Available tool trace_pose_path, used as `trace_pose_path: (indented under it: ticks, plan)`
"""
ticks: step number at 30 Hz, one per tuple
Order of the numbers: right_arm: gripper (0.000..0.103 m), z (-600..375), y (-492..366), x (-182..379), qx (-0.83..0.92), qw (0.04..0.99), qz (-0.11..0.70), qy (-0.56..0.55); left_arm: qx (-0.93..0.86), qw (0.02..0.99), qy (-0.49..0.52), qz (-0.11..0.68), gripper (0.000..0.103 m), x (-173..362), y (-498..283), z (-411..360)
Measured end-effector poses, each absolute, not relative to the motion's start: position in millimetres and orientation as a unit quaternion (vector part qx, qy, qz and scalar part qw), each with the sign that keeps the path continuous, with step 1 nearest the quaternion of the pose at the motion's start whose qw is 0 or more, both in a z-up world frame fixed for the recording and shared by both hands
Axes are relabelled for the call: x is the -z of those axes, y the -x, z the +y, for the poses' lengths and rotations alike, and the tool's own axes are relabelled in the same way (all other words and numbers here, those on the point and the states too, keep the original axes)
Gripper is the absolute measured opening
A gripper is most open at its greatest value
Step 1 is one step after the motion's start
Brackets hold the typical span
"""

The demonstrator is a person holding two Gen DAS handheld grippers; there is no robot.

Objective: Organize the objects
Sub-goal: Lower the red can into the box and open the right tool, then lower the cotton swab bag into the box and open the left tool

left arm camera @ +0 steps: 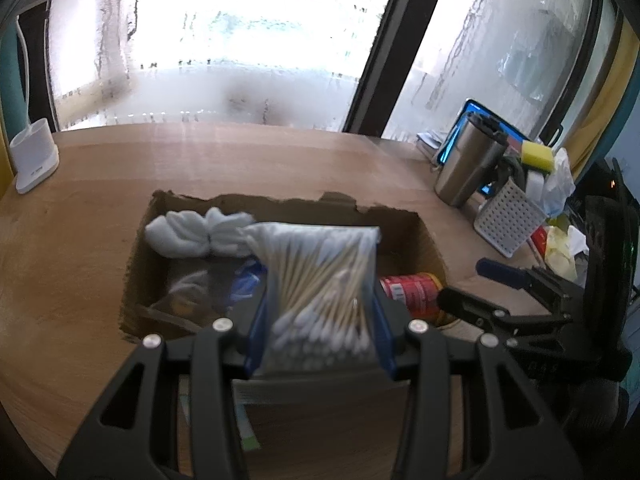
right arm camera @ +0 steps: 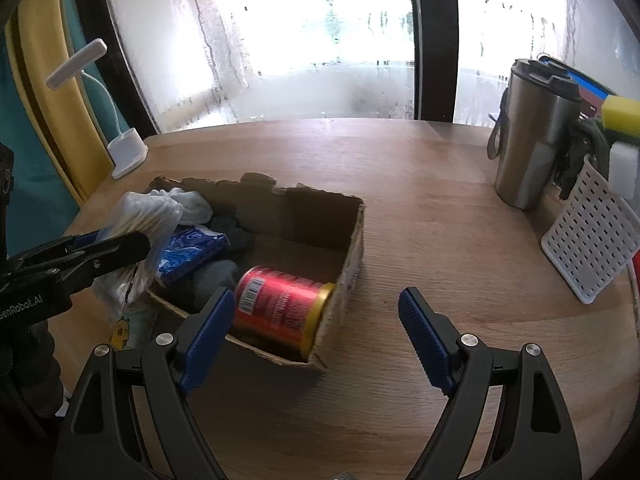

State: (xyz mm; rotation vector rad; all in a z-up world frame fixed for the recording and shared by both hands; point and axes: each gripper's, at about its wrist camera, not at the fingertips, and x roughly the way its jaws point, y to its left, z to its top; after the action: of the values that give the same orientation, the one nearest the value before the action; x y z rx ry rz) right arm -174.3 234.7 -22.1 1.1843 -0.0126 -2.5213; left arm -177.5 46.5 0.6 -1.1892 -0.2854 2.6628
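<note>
Cotton swabs bag (left arm camera: 320, 280) is held in the left tool (left arm camera: 318, 334), whose blue pads are closed on both sides of the soft packet, above the near edge of the cardboard box (left arm camera: 416, 236). The right tool (right arm camera: 316, 340) is wide open and holds nothing; it hangs over the bench (right arm camera: 440, 220) at the near right corner of the box. Inside the box, on the near right, a red can (right arm camera: 282, 308) lies on its side; on the left there is a blue packet (right arm camera: 192, 254), and at the far left white socks (left arm camera: 188, 232). Far on the right stand a steel tumbler (right arm camera: 532, 140) and a white perforated basket (right arm camera: 588, 240). I think the risk is this: the bag is slippery and loosely filled, so it may slide from the pads, or if released too near it can fall outside the low torn wall of the box
</note>
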Motion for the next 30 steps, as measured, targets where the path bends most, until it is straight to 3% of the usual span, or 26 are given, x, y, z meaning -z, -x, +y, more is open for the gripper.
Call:
trace_pose_path:
  ticks: [30]
  plan:
    - [0.086, 271.9, 193.1, 33.6, 0.883, 0.188, -0.036, -0.427, -0.894, 0.107, 0.430, -0.072, 0.045, 10.8, 211.6, 100.8]
